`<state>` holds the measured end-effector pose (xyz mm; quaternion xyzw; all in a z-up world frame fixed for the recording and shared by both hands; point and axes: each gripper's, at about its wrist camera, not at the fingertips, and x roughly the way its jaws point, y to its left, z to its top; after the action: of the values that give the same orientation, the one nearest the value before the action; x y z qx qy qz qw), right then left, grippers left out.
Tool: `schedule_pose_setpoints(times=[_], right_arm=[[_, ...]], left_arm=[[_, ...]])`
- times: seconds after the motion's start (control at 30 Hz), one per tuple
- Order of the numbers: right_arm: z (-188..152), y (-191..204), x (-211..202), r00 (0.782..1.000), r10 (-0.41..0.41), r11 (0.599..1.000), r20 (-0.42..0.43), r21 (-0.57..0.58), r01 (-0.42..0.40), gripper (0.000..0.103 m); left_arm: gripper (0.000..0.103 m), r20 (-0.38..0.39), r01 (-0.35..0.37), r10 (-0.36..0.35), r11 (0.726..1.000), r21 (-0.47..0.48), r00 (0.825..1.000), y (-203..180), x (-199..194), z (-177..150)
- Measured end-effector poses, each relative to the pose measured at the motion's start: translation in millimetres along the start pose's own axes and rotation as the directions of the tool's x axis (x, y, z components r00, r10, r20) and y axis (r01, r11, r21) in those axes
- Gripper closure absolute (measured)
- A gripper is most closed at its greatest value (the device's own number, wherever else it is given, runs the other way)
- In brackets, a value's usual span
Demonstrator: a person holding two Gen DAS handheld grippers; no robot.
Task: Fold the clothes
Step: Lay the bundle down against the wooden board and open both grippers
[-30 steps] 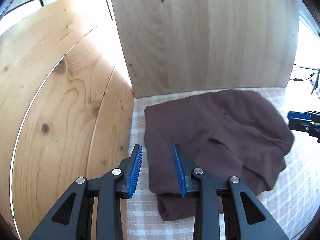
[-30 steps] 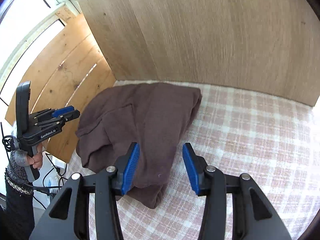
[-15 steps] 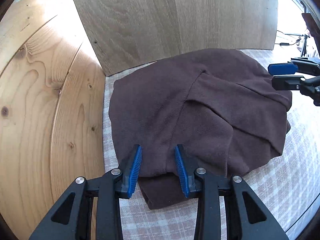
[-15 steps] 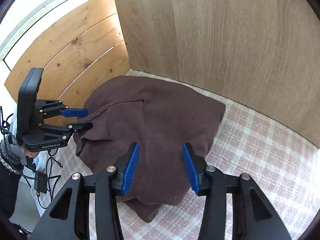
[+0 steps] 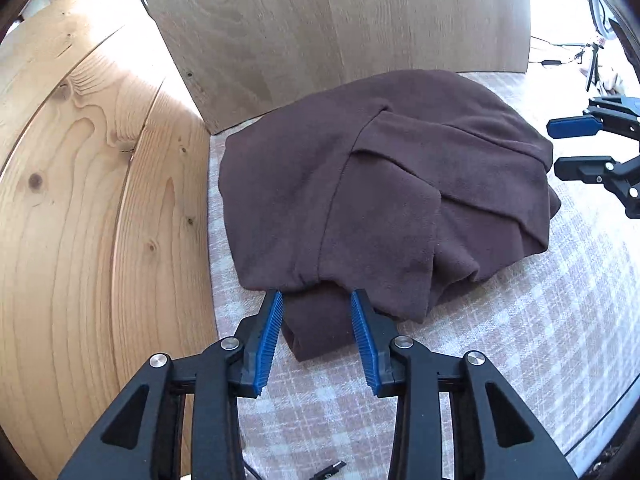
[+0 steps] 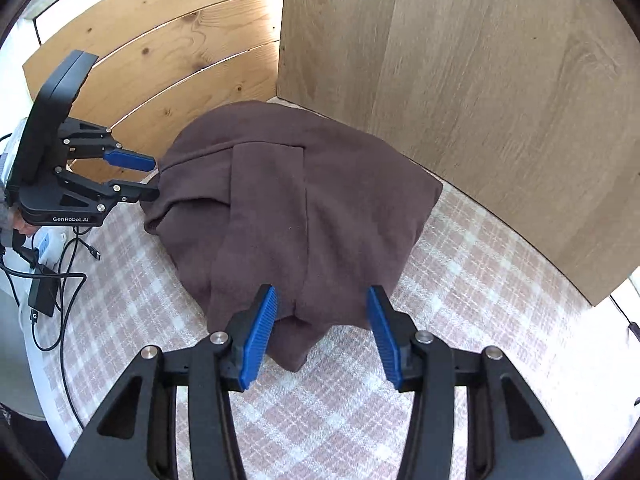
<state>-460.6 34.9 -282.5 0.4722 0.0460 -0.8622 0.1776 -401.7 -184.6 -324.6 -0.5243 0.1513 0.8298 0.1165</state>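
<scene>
My left tongs (image 5: 316,300) and right tongs (image 6: 322,298) are both opening, empty, straddling near edges of the bundled dark-brown fleece garment (image 5: 360,200) at twelve o'clock on the checked-cloth bench (image 5: 500,340), ready to pinch corners.

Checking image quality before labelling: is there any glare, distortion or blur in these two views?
Left wrist view: fisheye bends the plank wall; sunlight blows out the top right corner; brown garment is sharp. Right wrist view: overexposed white at the left edge; checked cloth is evenly lit, without motion blur.
</scene>
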Motion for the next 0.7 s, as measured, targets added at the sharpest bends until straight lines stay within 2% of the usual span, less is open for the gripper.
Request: schedule_pose_setpoints(times=[0.03,0.07,0.1,0.13,0.17,0.23,0.27,0.33,0.43,0.63,0.7], right_arm=[[-4.0,-1.0,-8.0,1.000,0.027,0.998,0.014,0.049,-0.027,0.048],[-8.3,-1.8,-15.0,0.998,0.056,0.994,0.027,0.096,-0.058,0.036],[-11.2,-2.2,-20.2,0.996,0.079,0.987,0.043,0.139,-0.084,0.033],[-13.2,-0.1,-22.6,0.994,0.095,0.981,0.055,0.166,-0.103,0.033],[-11.8,4.8,-22.0,0.994,0.093,0.980,0.064,0.170,-0.103,0.033],[-6.4,15.6,-18.8,0.995,0.069,0.985,0.074,0.153,-0.080,0.033],[-2.2,20.8,-15.4,0.996,0.042,0.990,0.075,0.129,-0.052,0.033],[4.0,26.9,-7.0,0.998,0.007,0.995,0.069,0.095,-0.013,0.033],[9.8,27.1,8.8,0.999,-0.006,0.996,0.050,0.085,0.002,0.033],[16.5,16.5,28.3,0.999,-0.030,0.996,0.035,0.089,0.027,0.033],[17.1,13.8,34.2,1.000,-0.022,0.995,0.020,0.094,0.020,0.033]], left_arm=[[0.070,0.017,0.021,-0.021,0.999,-0.026,1.000,1.2,-7.6,-2.8],[0.070,0.044,0.064,-0.062,0.996,-0.056,0.997,1.8,-15.4,-6.3],[0.069,0.074,0.116,-0.110,0.990,-0.081,0.991,1.9,-21.4,-9.2],[0.067,0.089,0.154,-0.145,0.983,-0.095,0.985,0.0,-24.1,-10.5],[0.065,0.083,0.155,-0.147,0.982,-0.105,0.986,-4.5,-22.0,-15.6],[0.066,0.031,0.107,-0.104,0.985,-0.133,0.994,-10.3,-10.6,-19.8],[0.066,0.014,0.112,-0.112,0.979,-0.171,0.994,-10.0,-6.5,-25.3],[0.066,0.018,0.180,-0.182,0.950,-0.253,0.983,-5.5,4.7,-28.3],[0.066,0.039,0.198,-0.196,0.930,-0.310,0.980,-1.0,7.7,-28.8],[0.066,0.079,0.245,-0.232,0.920,-0.305,0.970,-3.0,-6.3,-20.8],[0.069,0.049,0.235,-0.231,0.925,-0.299,0.972,-5.0,1.4,-16.8]])
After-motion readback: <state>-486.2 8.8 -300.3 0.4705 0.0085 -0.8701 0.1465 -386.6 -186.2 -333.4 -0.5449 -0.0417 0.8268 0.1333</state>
